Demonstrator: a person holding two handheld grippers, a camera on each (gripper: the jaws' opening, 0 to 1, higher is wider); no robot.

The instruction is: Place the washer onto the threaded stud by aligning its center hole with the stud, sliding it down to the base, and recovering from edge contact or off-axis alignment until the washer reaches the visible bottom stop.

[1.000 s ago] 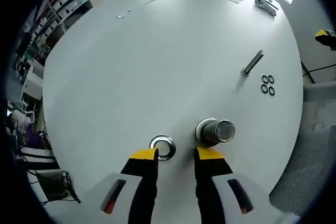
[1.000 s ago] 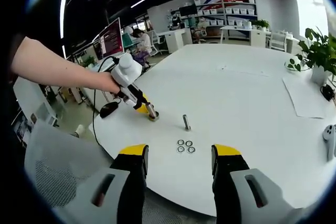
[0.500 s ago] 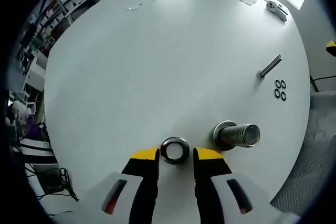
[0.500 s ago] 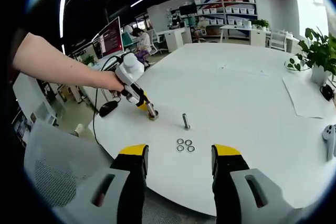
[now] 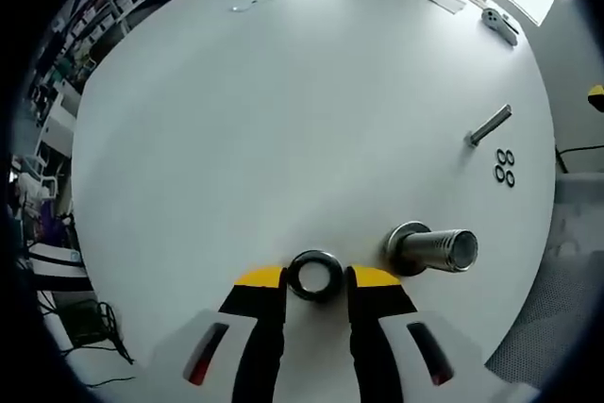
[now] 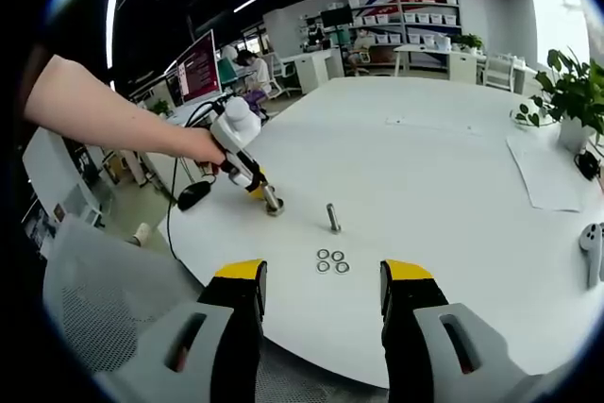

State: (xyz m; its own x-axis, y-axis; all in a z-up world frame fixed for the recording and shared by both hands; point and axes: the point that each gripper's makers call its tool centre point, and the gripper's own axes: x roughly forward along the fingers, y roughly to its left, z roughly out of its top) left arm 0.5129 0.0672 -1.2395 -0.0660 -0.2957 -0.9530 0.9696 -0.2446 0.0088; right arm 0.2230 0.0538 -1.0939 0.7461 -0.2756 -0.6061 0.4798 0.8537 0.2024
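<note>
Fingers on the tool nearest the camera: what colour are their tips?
Yellow tips on black fingers, clearest in the left gripper view.

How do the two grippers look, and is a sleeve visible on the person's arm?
Each gripper, left gripper and right gripper, has two black jaws with yellow tips on light grey bodies. The left gripper's bodies carry small red marks. The arm is bare, no sleeve visible.

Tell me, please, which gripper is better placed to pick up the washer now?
The left gripper. Its jaws stand open on either side of the washer on the table. The right gripper hangs open at the table edge, well away from it.
</note>
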